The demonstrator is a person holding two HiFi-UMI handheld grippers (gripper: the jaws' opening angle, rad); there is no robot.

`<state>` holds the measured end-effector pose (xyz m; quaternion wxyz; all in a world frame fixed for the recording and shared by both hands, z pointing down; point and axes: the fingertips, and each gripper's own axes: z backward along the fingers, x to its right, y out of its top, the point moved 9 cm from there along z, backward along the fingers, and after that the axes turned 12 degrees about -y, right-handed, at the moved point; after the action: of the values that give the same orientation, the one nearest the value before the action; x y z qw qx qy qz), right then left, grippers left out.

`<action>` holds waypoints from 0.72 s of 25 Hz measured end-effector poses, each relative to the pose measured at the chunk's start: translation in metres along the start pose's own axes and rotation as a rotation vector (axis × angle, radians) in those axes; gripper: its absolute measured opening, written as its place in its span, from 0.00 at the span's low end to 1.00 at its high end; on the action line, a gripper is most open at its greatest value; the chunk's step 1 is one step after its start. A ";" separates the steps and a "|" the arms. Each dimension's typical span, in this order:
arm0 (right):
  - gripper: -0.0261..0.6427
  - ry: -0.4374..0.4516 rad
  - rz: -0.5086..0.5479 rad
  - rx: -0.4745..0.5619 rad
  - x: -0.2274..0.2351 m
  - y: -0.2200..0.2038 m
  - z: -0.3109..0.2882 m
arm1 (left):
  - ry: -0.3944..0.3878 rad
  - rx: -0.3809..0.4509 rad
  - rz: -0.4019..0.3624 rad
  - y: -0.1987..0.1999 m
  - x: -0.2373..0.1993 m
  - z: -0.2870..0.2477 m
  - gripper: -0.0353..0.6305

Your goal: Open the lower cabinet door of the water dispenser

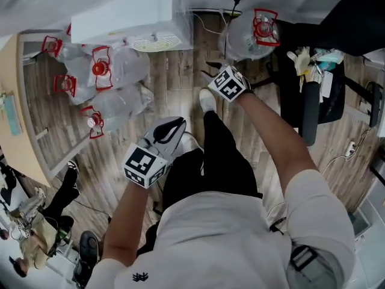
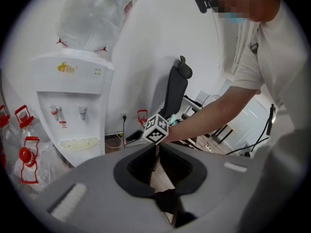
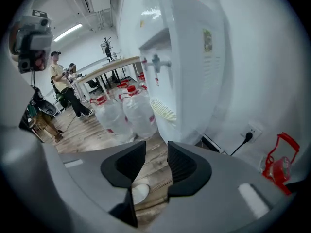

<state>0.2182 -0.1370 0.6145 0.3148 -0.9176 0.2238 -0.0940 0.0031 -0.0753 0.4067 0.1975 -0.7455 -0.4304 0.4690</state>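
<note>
The white water dispenser (image 1: 129, 11) stands at the top of the head view, seen from above, so its lower cabinet door is hidden there. In the left gripper view the dispenser (image 2: 73, 96) carries a big bottle, and its lower front is mostly hidden behind my gripper body. The right gripper view shows the dispenser (image 3: 189, 57) close by, with its drip tray (image 3: 163, 109). My right gripper (image 3: 155, 147) hangs in front of it, open, with nothing between the jaws. My left gripper (image 2: 156, 149) is farther back over the floor, shut and empty. Both grippers are clear of the dispenser.
Several large water bottles (image 1: 114, 71) with red handles lie left of the dispenser and appear as bottles (image 3: 131, 113) beside it. A black office chair (image 1: 313, 95) stands at the right. A plugged wall socket (image 3: 250, 135) is behind. People stand by a table (image 3: 112, 67).
</note>
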 end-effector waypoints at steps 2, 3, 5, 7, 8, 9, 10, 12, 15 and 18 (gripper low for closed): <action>0.22 -0.014 0.002 -0.010 0.012 -0.006 -0.041 | -0.016 -0.001 -0.006 -0.007 -0.020 -0.018 0.14; 0.23 -0.022 -0.003 -0.013 0.017 -0.010 -0.059 | -0.024 -0.003 -0.008 -0.012 -0.029 -0.027 0.14; 0.24 -0.036 -0.014 -0.005 0.024 -0.012 -0.091 | -0.041 -0.004 -0.011 -0.024 -0.047 -0.041 0.14; 0.27 -0.039 -0.013 0.006 0.028 -0.013 -0.120 | -0.054 -0.002 -0.019 -0.034 -0.061 -0.054 0.14; 0.27 -0.039 -0.005 0.008 0.029 -0.014 -0.135 | -0.059 0.000 -0.028 -0.039 -0.066 -0.059 0.14; 0.29 -0.041 0.005 0.009 0.031 -0.015 -0.150 | -0.065 0.002 -0.037 -0.043 -0.071 -0.064 0.14; 0.30 -0.046 0.012 0.008 0.034 -0.016 -0.163 | -0.071 0.004 -0.043 -0.047 -0.076 -0.069 0.14; 0.32 -0.052 0.014 0.007 0.042 -0.016 -0.185 | -0.085 0.012 -0.021 -0.053 -0.083 -0.076 0.14; 0.33 -0.049 0.043 0.012 0.048 -0.012 -0.207 | -0.092 0.043 0.000 -0.062 -0.093 -0.082 0.14; 0.34 -0.051 0.105 0.006 0.053 -0.006 -0.219 | -0.091 0.052 0.021 -0.066 -0.099 -0.083 0.14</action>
<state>0.1987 -0.2751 0.7913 0.3276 -0.9057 0.2635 -0.0547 0.0266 -0.1117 0.5456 0.1921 -0.7226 -0.4188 0.5153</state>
